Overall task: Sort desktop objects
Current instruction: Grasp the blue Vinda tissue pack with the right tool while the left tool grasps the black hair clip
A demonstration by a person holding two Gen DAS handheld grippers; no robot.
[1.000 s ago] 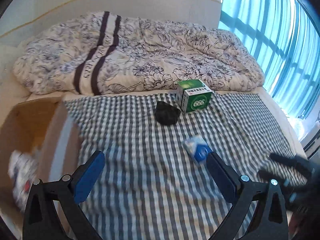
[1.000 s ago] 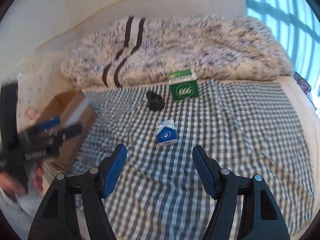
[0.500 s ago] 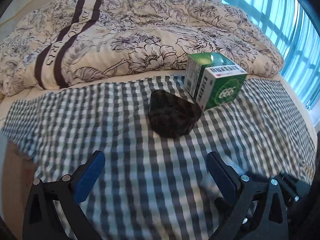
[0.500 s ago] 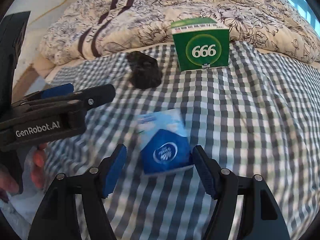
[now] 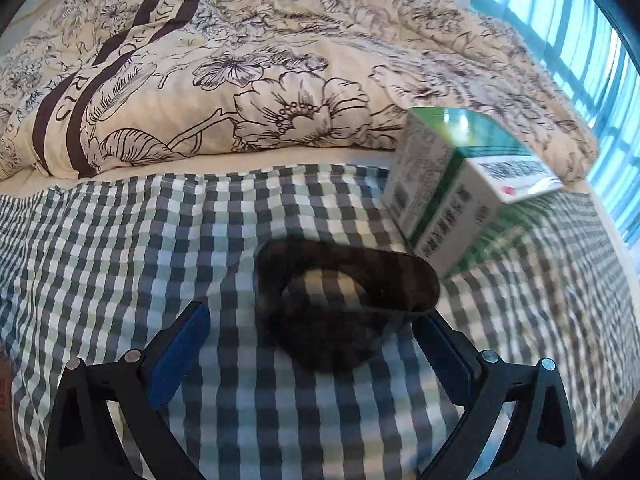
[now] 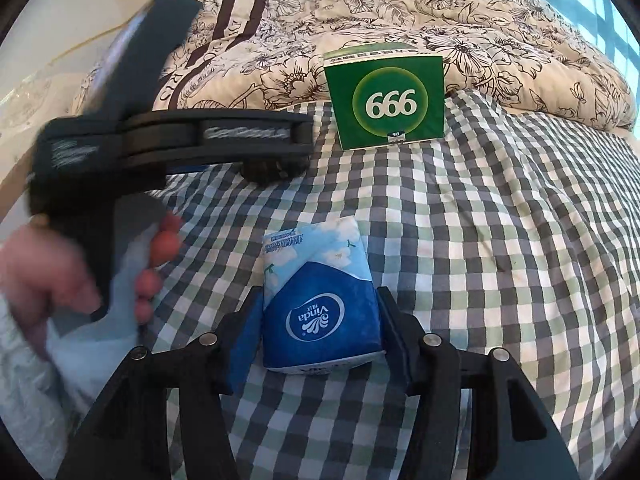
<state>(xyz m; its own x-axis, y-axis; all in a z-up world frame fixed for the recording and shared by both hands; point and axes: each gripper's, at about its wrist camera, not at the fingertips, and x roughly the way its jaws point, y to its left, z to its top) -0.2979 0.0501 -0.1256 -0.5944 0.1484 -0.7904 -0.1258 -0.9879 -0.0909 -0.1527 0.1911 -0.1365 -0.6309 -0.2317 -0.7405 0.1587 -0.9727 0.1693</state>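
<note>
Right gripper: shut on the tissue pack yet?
Shut on it: the right gripper has just been closing, and both pads touch the tissue pack sides.

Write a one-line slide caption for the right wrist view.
Right claw closing around blue Vinda tissue pack on checked cloth; green 666 box behind.

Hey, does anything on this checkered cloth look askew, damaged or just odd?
The green box stands upside down, so its number reads 666. Nothing looks spilled or damaged; the tissue pack and black scrunchie lie flat.
</note>
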